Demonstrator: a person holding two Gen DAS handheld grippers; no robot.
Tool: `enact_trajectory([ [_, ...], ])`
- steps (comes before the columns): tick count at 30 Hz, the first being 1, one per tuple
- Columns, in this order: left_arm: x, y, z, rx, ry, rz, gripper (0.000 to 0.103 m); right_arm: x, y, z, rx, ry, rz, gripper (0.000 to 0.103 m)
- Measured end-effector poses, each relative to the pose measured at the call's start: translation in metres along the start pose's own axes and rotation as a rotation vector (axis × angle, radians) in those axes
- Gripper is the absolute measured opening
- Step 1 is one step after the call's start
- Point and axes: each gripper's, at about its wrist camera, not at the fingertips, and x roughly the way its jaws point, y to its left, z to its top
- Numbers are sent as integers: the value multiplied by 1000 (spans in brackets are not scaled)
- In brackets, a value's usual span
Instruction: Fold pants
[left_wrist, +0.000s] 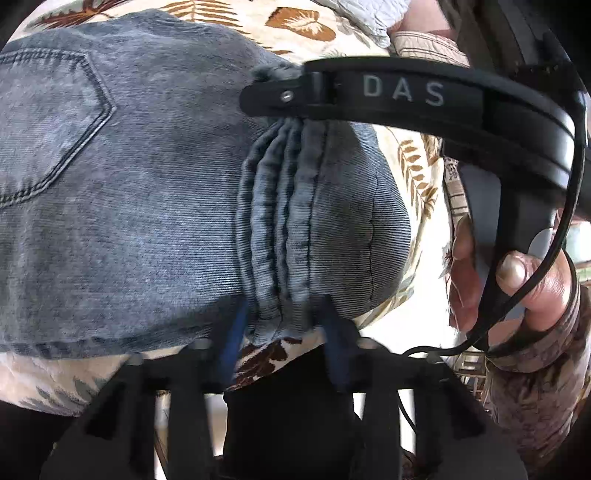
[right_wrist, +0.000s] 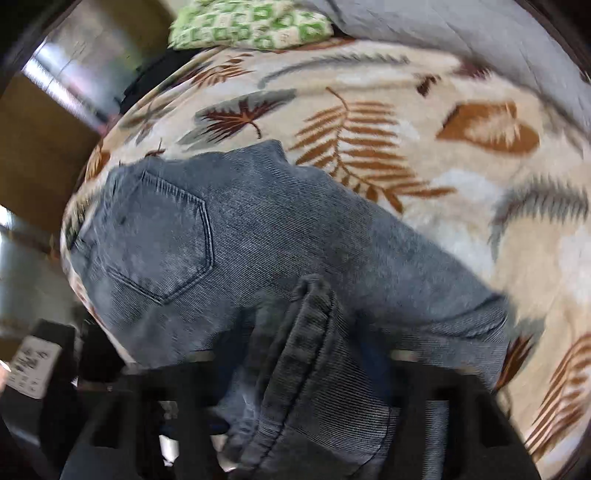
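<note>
Grey-blue denim pants lie on a leaf-patterned blanket, back pocket facing up. A stack of hem folds runs across the cloth. In the left wrist view my left gripper has its blue pads pressed on the near end of this stack. The far end sits under a black finger of my right gripper, which a hand holds. In the blurred right wrist view, the right gripper has the bunched denim filling the space between its jaws.
A green patterned pillow and a grey quilt lie at the far side of the bed. The bed's edge drops off at the left onto dark furniture. A patterned sleeve fills the lower right of the left wrist view.
</note>
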Motion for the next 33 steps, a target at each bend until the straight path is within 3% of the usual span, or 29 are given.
enact_trajectory([
  [2,-6,-6,7,1,-24,-26,25,-17,-10,-3,21,-51,-10,28],
  [5,-28,-20,20,16,-97,-80,25,-64,-27,2,96,-194,17,27],
  [7,-37,-24,26,36,-129,-71,25,-78,-28,10,97,-243,23,28],
  [10,-35,-9,26,7,-107,-44,25,-57,-21,20,76,-218,35,28],
  [14,-15,19,16,-41,-41,25,25,7,-4,23,72,-120,79,32],
  [16,-8,30,13,-67,-4,2,25,34,3,20,73,-48,84,41],
  [19,-15,27,12,-30,13,-21,26,14,3,17,73,-89,129,46],
  [22,-36,23,12,39,-28,6,26,-41,-26,7,147,-233,233,55],
  [24,-54,24,17,42,-84,0,28,-73,-59,-12,216,-333,183,70],
  [26,-60,28,31,13,-114,-9,51,-77,-86,-26,280,-337,130,70],
  [27,-59,28,41,-1,-118,-5,54,-72,-99,-34,324,-319,123,70],
  [33,-26,33,79,-74,-64,34,55,-20,-125,-64,439,-247,149,50],
])
